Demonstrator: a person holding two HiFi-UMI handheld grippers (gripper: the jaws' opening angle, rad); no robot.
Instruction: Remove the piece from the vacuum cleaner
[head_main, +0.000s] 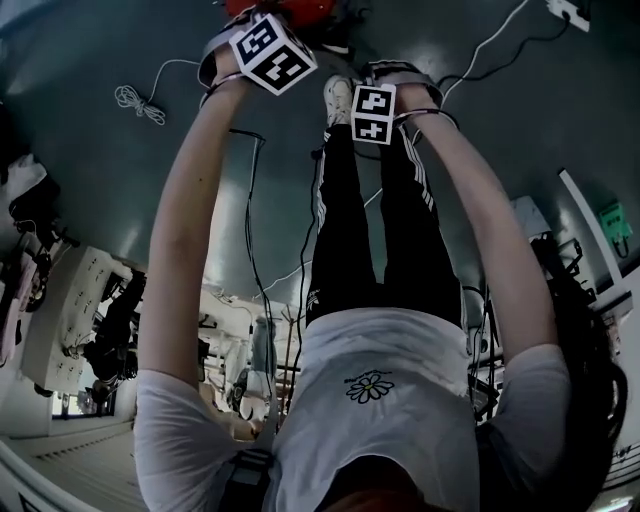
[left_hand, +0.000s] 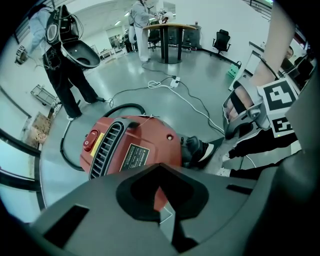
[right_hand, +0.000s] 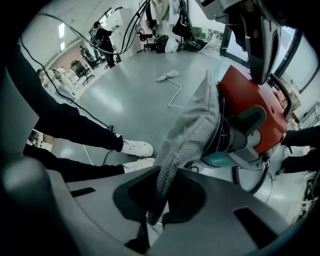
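The left hand-held gripper (left_hand: 164, 212) hangs over the red vacuum cleaner (left_hand: 130, 145). Its jaws are clenched together with nothing seen between them, and whether the tips touch the red shell cannot be told. The vacuum cleaner sits on the grey floor (left_hand: 200, 75), with its switch and vent grille facing up and a black hose (left_hand: 67, 150) curving round its left side. Further right, in the right gripper view, the grey mesh filter bag (right_hand: 192, 125) is still joined at its wide end to the dark housing under the red shell. It narrows down from there into the right hand-held gripper (right_hand: 150, 220), whose jaws are clamped on the bag's thin end. Left of the bag, a pair of white shoes (right_hand: 135, 148) rests on the floor, and a white cable (right_hand: 172, 85) lies beyond them.
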